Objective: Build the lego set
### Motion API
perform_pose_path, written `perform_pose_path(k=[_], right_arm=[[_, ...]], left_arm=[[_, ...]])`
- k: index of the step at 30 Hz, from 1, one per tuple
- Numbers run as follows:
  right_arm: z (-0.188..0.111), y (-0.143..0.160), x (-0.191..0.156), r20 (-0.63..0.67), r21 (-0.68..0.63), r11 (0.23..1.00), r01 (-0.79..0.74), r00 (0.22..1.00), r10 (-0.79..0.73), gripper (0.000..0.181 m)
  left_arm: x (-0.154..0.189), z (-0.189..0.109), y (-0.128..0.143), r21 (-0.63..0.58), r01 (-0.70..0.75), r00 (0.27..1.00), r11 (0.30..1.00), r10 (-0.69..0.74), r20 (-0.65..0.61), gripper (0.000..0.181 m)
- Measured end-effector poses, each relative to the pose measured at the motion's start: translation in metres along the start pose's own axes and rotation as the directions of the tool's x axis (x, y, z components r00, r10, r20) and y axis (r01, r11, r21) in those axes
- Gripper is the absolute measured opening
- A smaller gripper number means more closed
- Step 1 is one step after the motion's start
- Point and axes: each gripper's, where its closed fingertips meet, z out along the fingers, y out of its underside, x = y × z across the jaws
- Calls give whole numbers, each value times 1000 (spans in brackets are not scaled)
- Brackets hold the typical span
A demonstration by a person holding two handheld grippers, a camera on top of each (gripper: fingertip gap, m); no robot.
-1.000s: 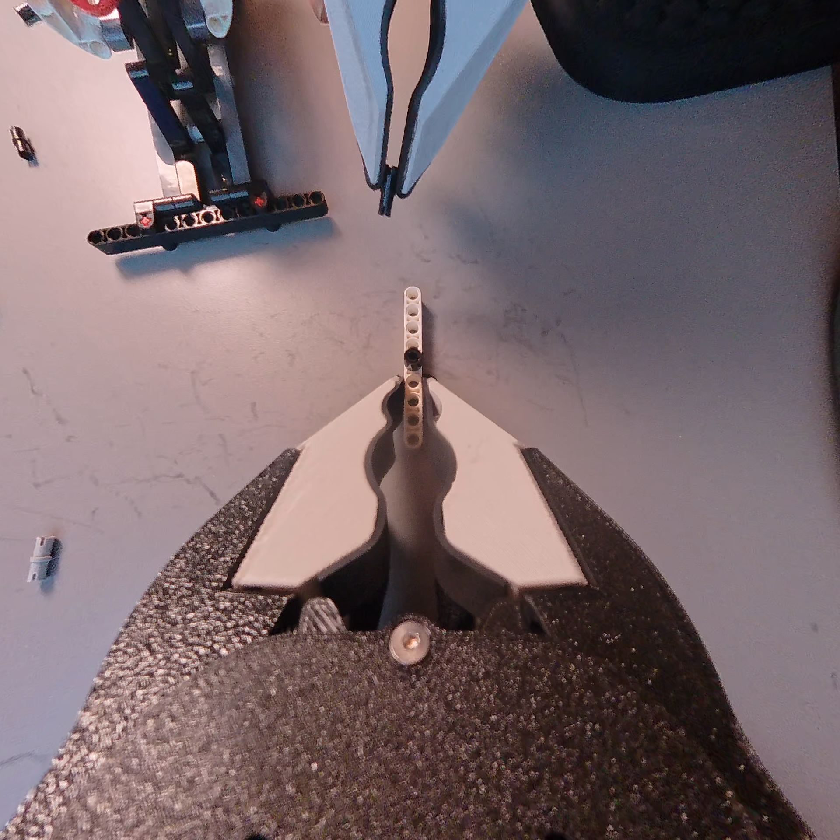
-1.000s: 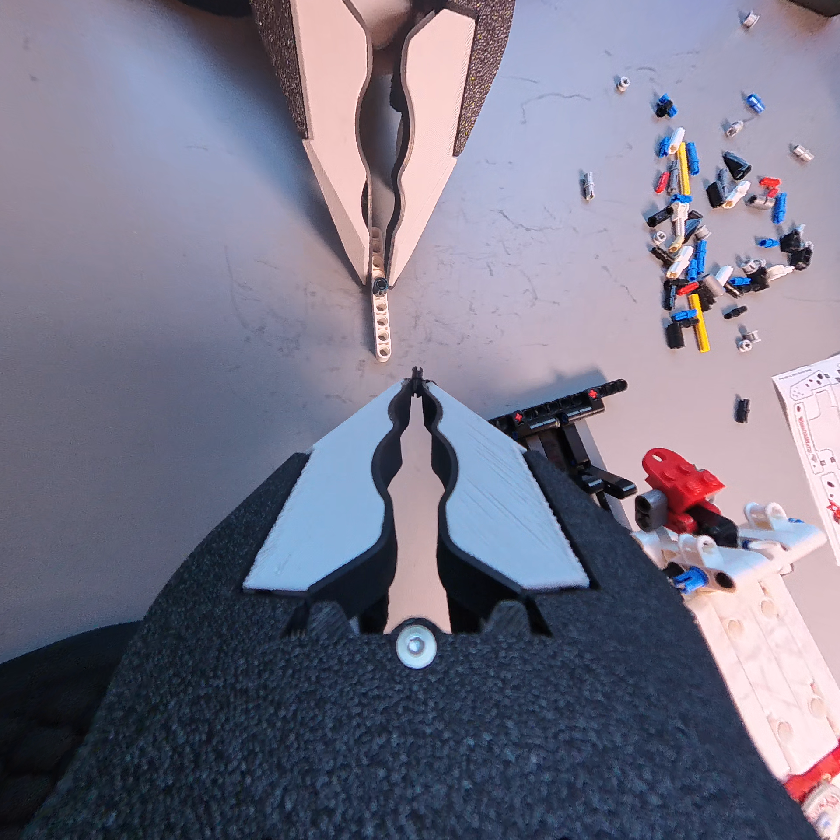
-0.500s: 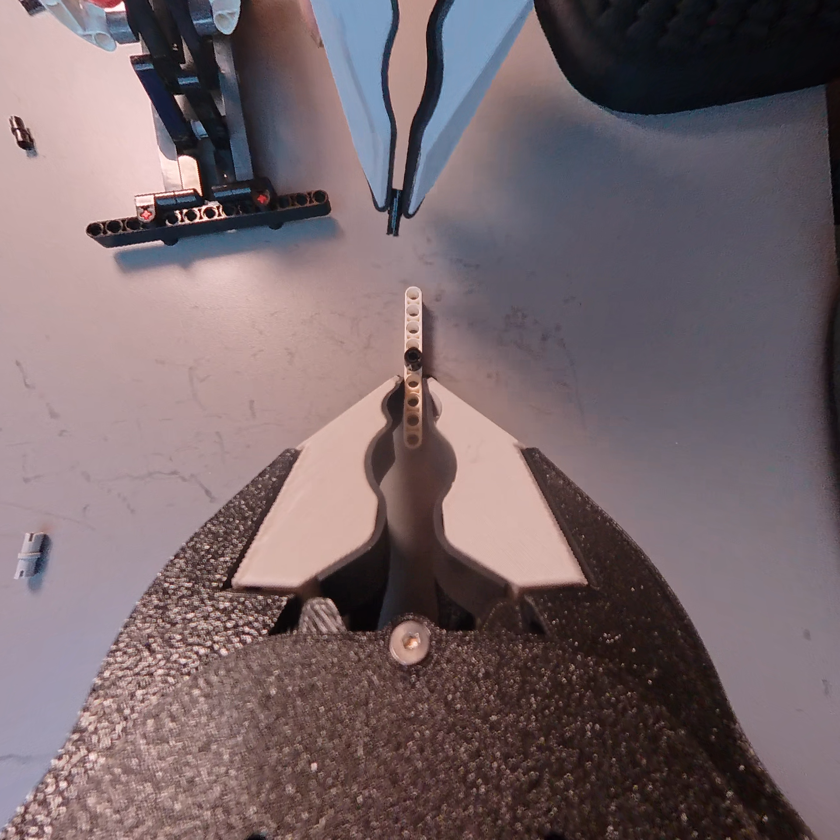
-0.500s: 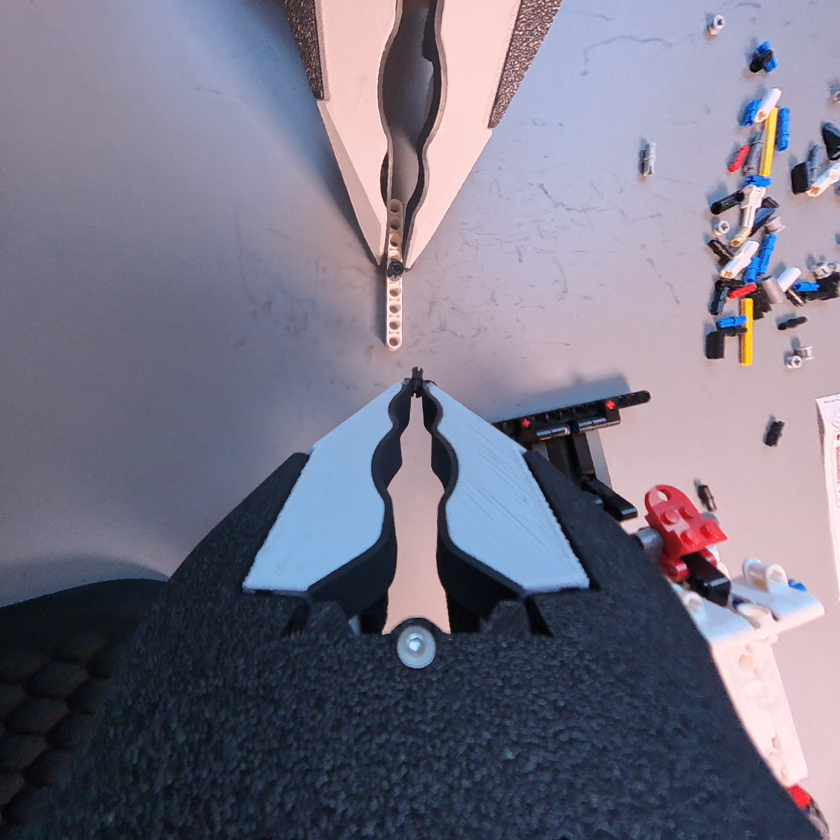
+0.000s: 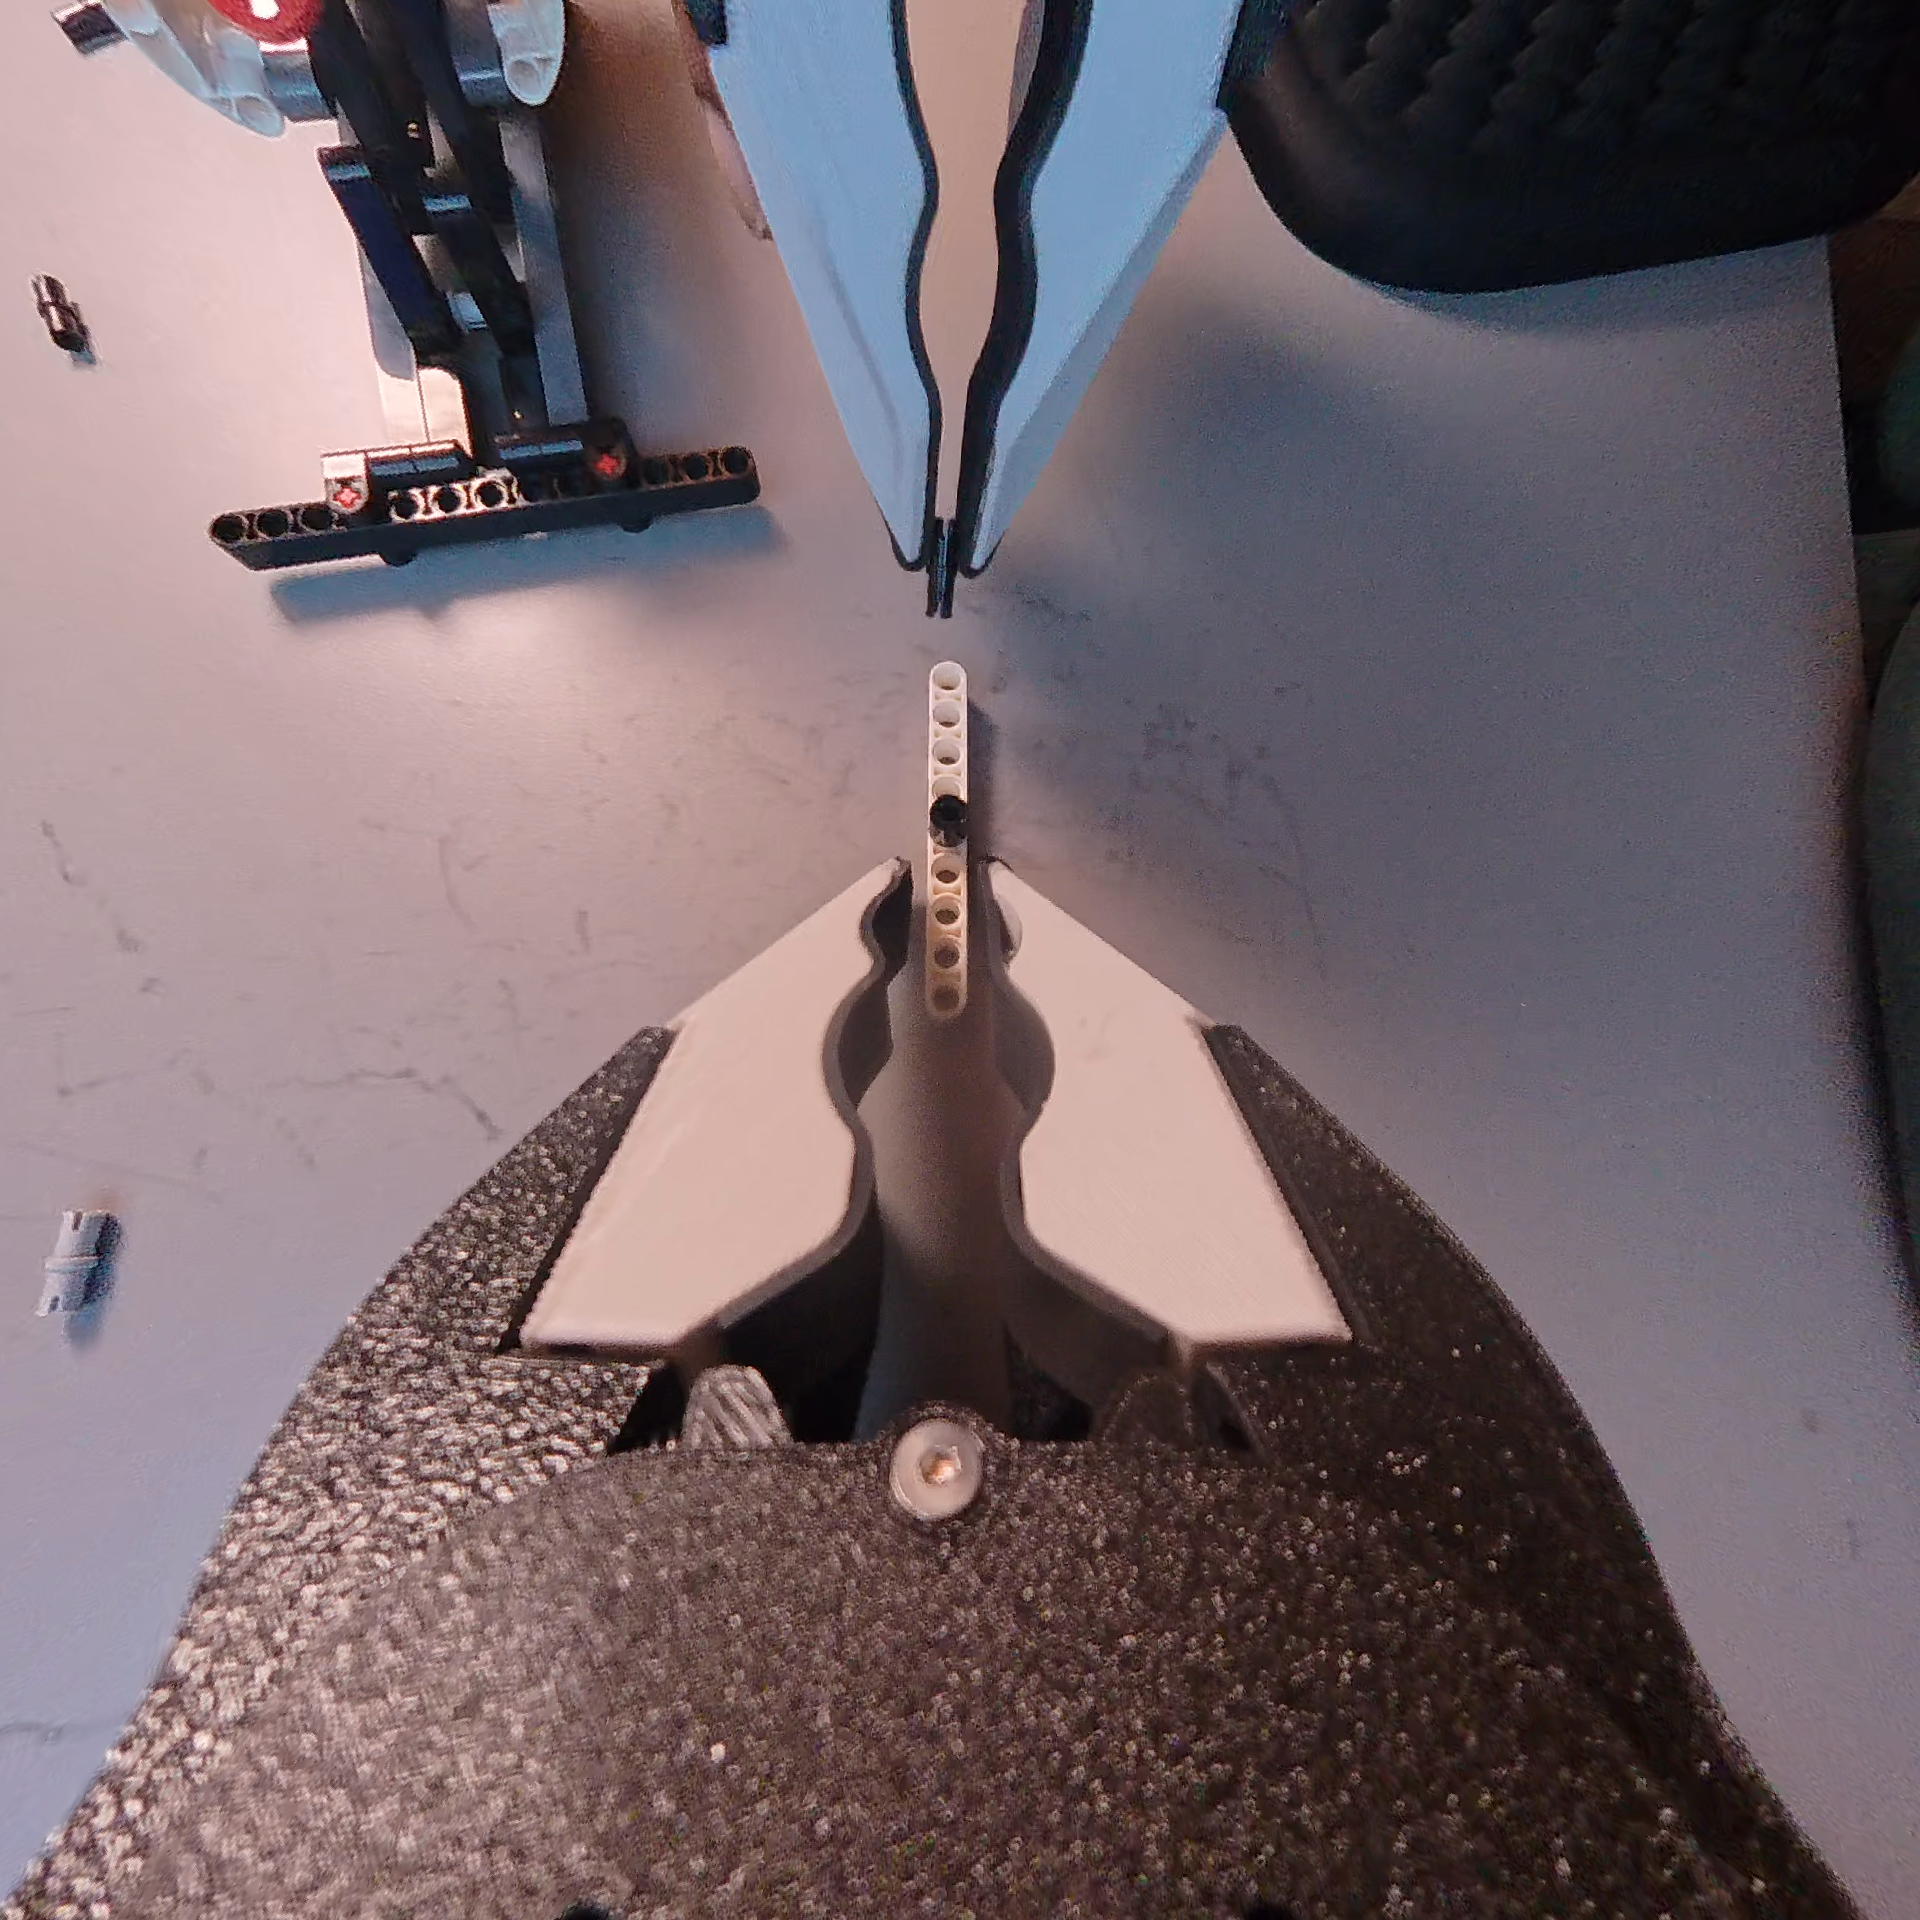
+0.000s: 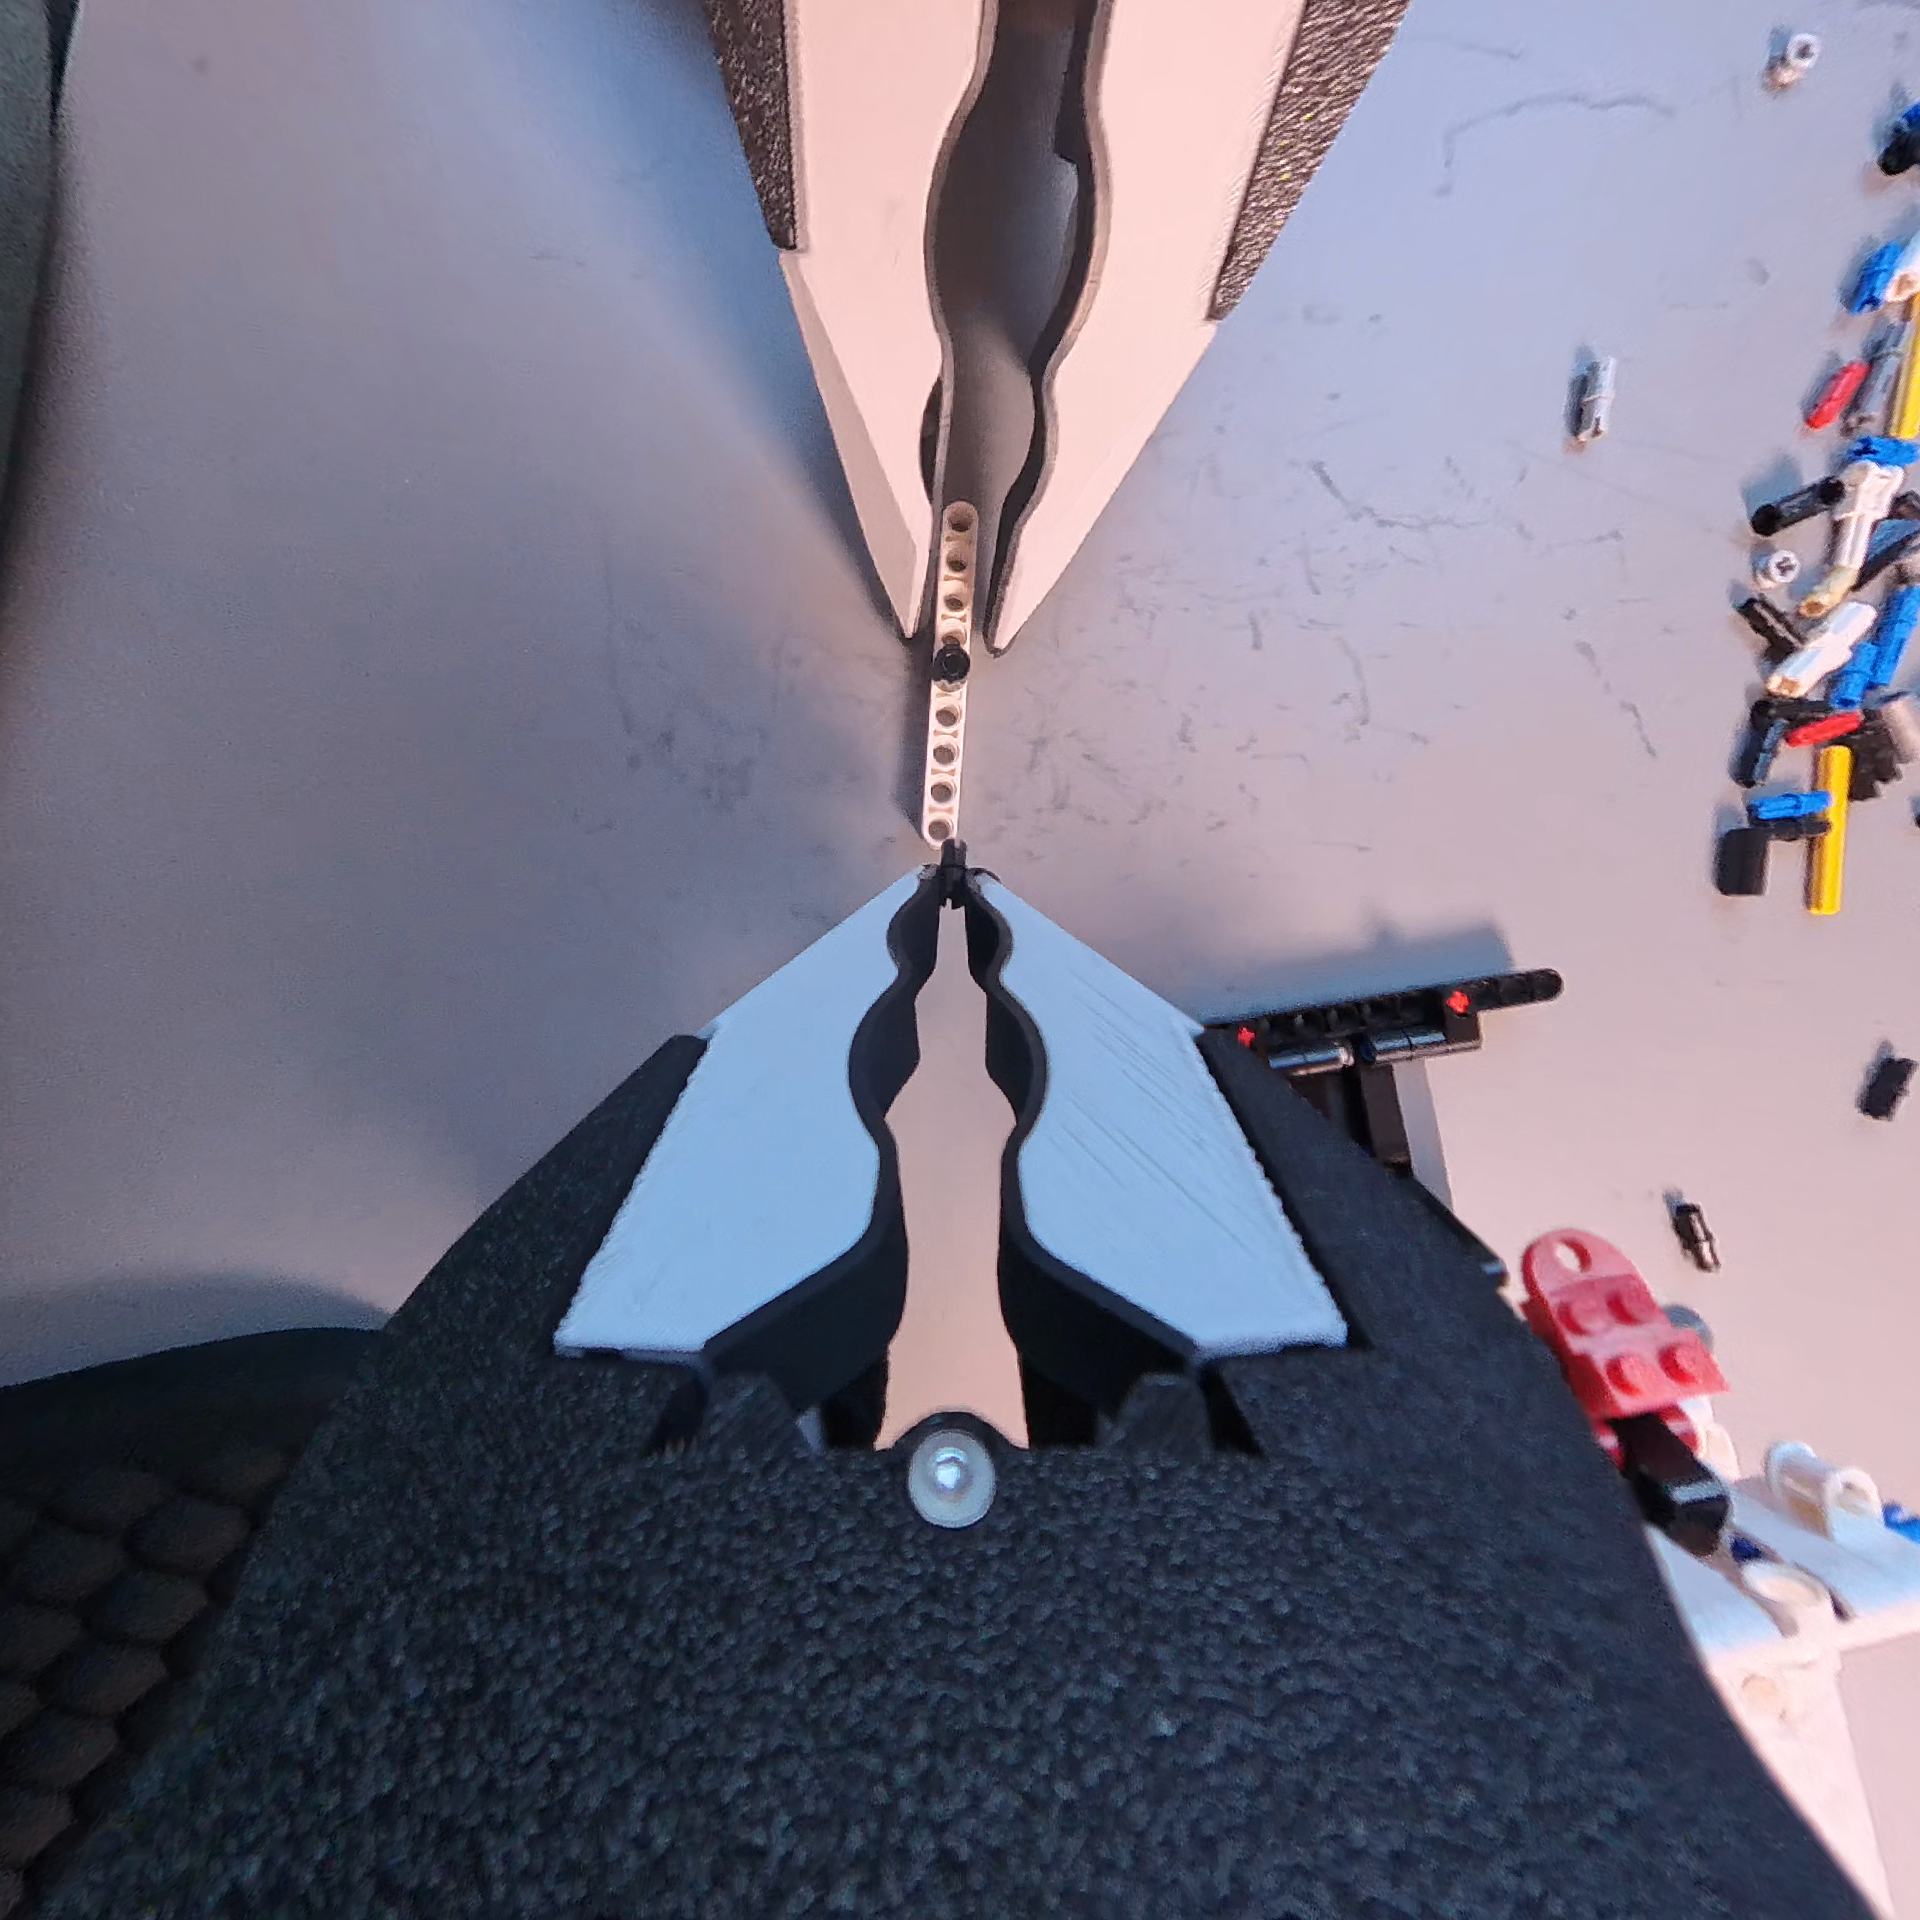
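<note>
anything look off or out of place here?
Nothing stands out. The left gripper is shut on the white beam, which carries one black pin mid-length. The right gripper is shut on a second small black pin, lined up with the beam's free end. Loose parts lie scattered on the table.
</note>
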Motion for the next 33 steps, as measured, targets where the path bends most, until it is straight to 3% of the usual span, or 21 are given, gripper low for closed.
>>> perform_pose_path(k=[4,7,13,22,33], right_arm=[[6,-1,0,9,-76,996,56,998,-55,4],[7,-10,-1,11,-76,993,89,996,-88,4],[2,-47,-9,-3,72,991,117,993,-117,4],[-10,-54,-13,-22,166,980,107,994,-105,4],[-29,-70,-14,-24,396,918,7,1000,2,4]], left_arm=[[1,2,2,-13,-12,1000,1000,12,2,11],[5,-4,-13,67,8,1000,998,-6,-23,12],[14,-20,-35,191,32,996,981,-16,-85,11],[20,-29,-44,241,50,990,969,-16,-139,4],[24,-40,-59,348,86,979,933,-14,-203,4]])
